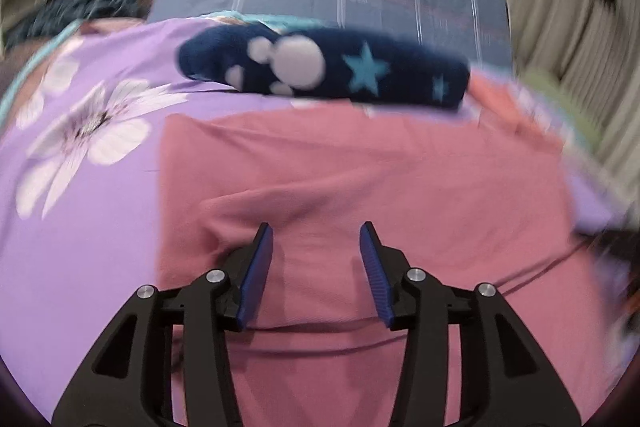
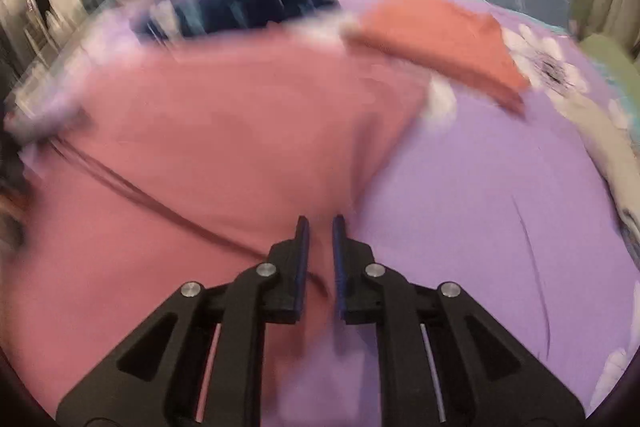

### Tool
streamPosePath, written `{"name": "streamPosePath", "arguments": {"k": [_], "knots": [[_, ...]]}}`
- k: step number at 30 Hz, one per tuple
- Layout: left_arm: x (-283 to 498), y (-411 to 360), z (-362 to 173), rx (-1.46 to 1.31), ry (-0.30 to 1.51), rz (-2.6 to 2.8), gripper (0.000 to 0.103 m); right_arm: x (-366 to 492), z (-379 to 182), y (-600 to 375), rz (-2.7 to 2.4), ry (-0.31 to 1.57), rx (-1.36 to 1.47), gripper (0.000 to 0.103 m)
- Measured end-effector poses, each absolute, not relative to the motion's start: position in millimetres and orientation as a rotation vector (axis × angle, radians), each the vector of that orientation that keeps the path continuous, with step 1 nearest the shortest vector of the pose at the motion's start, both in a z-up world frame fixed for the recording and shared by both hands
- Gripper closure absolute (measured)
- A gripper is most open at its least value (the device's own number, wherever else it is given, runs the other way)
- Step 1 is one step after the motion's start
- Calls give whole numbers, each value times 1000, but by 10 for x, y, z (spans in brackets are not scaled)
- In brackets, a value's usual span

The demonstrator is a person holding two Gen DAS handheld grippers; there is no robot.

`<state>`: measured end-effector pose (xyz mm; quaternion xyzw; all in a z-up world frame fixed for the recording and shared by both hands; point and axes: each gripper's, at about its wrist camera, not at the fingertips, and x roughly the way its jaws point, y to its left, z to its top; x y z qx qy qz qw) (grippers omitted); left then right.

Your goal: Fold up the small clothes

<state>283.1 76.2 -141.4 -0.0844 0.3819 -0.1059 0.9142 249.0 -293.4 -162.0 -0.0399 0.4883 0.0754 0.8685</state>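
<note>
My left gripper (image 1: 316,239) stands about half open over the pink garment (image 1: 360,179), its blue pads apart with cloth showing between them but nothing pinched. My right gripper (image 2: 320,227) is nearly closed at the garment's edge; pink fabric (image 2: 224,131) runs up between the narrow jaws, though the blur keeps me from saying for certain that the pads press on it.

The pink garment lies spread on the purple flowered bedspread (image 1: 80,187), mostly flat with a few soft ridges and a dark seam line crossing it. I judge it to be early in its fold: no clean doubled edge shows yet.

Beyond it, a navy piece with stars and white spots (image 1: 324,67) lies in a compact roll or fold, and to the right an orange piece (image 2: 440,39) looks folded too. So I reckon two items are done and this pink one is in hand; whether more wait, I cannot see.
</note>
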Motion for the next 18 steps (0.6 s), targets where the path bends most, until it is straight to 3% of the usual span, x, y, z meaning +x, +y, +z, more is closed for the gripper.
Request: {"name": "streamPosePath", "arguments": {"k": [3, 4, 5, 6, 8, 18], "knots": [[2735, 1163, -1221, -269, 711, -177, 59, 2502, -1361, -3009, 107, 1008, 35, 86], [2712, 1266, -1182, -289, 702, -171, 65, 2505, -1225, -2952, 123, 971, 39, 85], [2700, 1370, -1161, -316, 706, -180, 81, 2523, -1080, -2844, 166, 935, 24, 84], [2695, 1455, -1159, -339, 721, -199, 90, 2570, -921, -2631, 231, 908, -9, 77], [2697, 1502, -1173, -323, 763, -217, 93, 2695, -768, -2280, 320, 897, -64, 71], [2813, 1217, -1541, -210, 932, -307, 91, 3564, -932, -233, 641, 1057, -122, 73]]}}
